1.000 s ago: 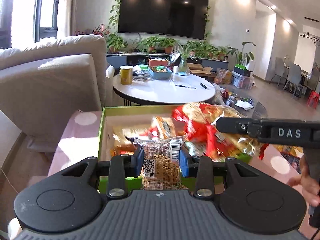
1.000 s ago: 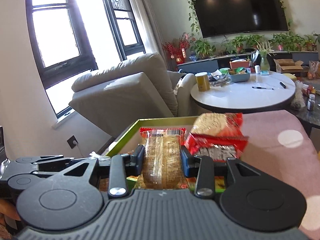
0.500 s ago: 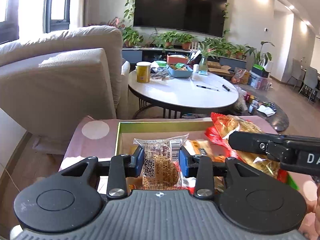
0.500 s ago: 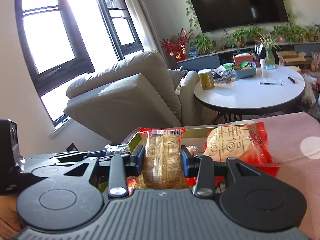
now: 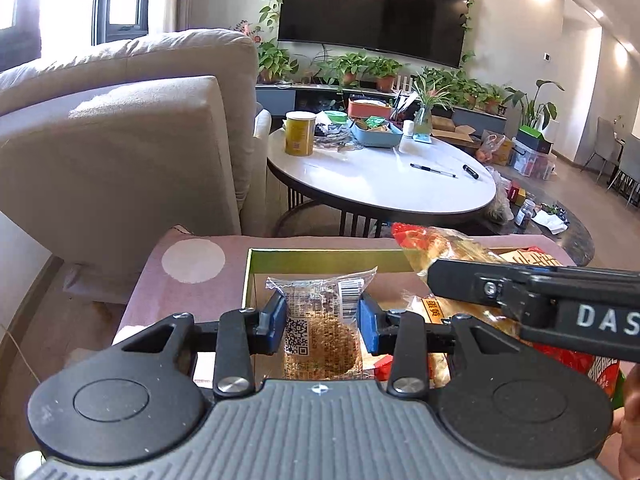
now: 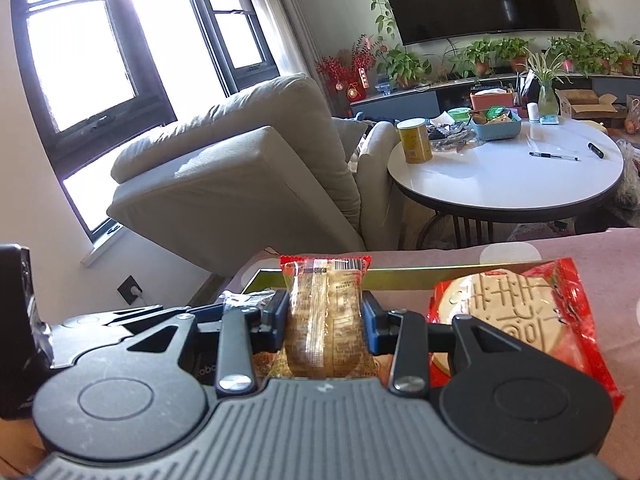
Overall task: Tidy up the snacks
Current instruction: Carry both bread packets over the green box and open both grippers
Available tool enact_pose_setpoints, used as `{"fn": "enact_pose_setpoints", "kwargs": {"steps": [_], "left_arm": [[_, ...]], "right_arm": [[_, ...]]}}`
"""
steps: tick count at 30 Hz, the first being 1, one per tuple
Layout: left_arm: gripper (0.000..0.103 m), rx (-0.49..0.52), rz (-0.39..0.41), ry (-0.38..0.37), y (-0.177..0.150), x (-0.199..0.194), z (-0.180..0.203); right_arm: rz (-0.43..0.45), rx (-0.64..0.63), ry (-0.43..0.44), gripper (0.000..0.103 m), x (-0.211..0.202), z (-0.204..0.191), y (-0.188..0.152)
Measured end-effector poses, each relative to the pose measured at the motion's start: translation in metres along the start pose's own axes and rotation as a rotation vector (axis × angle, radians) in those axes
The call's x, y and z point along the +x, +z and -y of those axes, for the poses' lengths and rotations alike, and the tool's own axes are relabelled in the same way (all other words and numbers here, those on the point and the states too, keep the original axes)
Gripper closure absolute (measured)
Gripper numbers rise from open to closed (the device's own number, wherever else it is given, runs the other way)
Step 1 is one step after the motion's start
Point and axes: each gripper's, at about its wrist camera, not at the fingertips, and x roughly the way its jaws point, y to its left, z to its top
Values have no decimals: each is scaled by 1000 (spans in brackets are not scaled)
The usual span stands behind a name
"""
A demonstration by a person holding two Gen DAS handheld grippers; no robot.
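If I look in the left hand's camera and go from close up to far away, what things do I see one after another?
Left gripper squeezing a cookie packet → green box → round white table → plants → big TV on the wall.

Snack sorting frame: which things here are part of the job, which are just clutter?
Part of the job:
- left tool, shut on a clear-wrapped brown biscuit
- right tool, shut on a red-ended pastry pack
- green box
- red cracker pack

Just lying about:
- round white table
- yellow can
- pen
- sofa
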Motion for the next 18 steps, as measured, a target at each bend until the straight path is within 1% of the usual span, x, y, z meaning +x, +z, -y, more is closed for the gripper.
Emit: {"fn": "enact_pose_setpoints", "kwargs": {"steps": [4, 6, 7, 8, 12, 18], "left_arm": [[67, 10, 0, 7, -1, -1, 2], [56, 11, -3, 12, -1, -1, 3], [45, 10, -2, 14, -2, -2, 4], [39, 9, 1, 16, -2, -3, 4], [35, 29, 13, 15, -5, -10, 8], [29, 8, 39, 24, -7, -24, 4]], "right_arm": [[-6, 14, 2, 36, 2, 1, -1], [-5, 22, 4, 36, 3, 1, 0], [3, 30, 2, 36, 2, 2, 0], [10, 36, 0, 36, 1, 4, 0], [20, 40, -9, 36, -6, 5, 0], [44, 31, -8, 36, -24, 6, 0]]}}
